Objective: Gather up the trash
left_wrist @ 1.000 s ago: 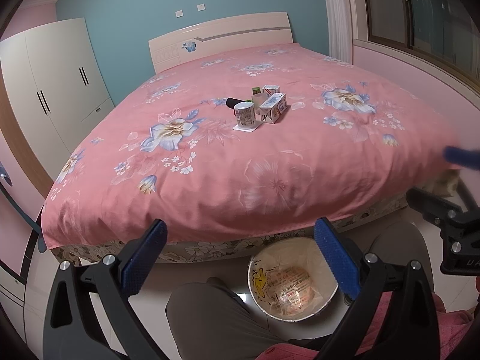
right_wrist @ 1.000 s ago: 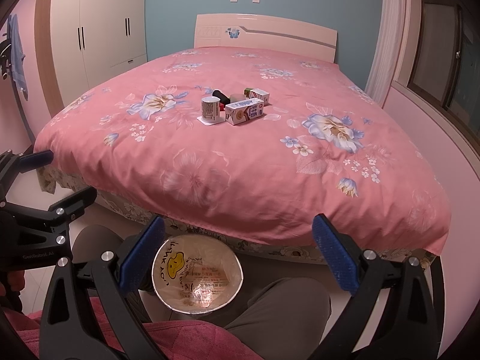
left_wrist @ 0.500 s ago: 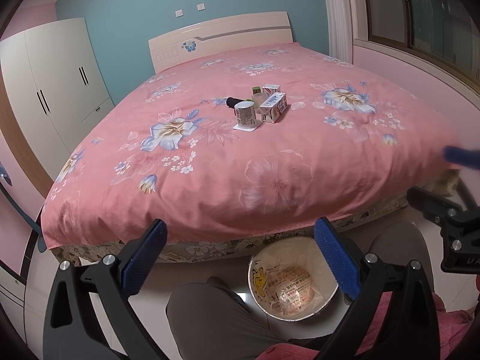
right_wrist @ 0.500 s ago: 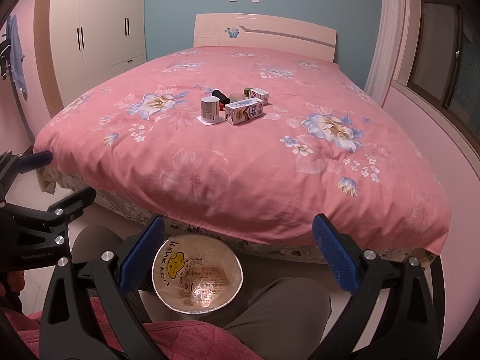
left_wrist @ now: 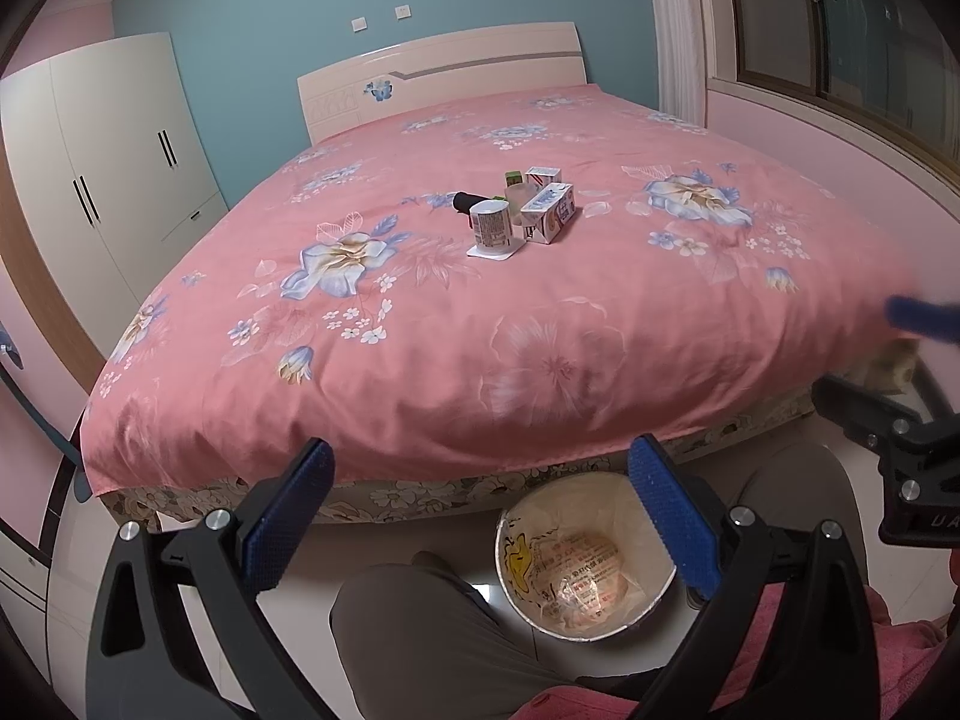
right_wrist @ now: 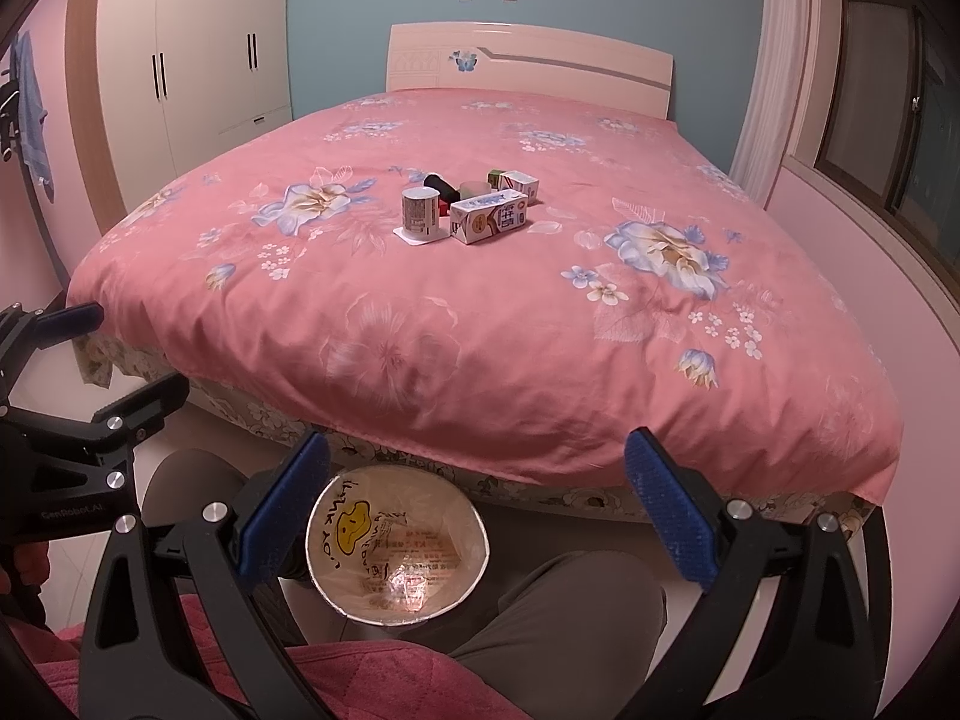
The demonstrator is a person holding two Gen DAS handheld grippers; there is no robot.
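Trash sits mid-bed, well beyond the bin; left gripper and right gripper both gape wide, empty, equally distant.

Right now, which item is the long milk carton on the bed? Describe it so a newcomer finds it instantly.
Start at the pink floral bed and find the small cluster of trash near its middle. The milk carton is the white box lying on its side at the cluster's front, just right of the upright cup. It is the only long box lying flat; the small carton behind it is shorter.
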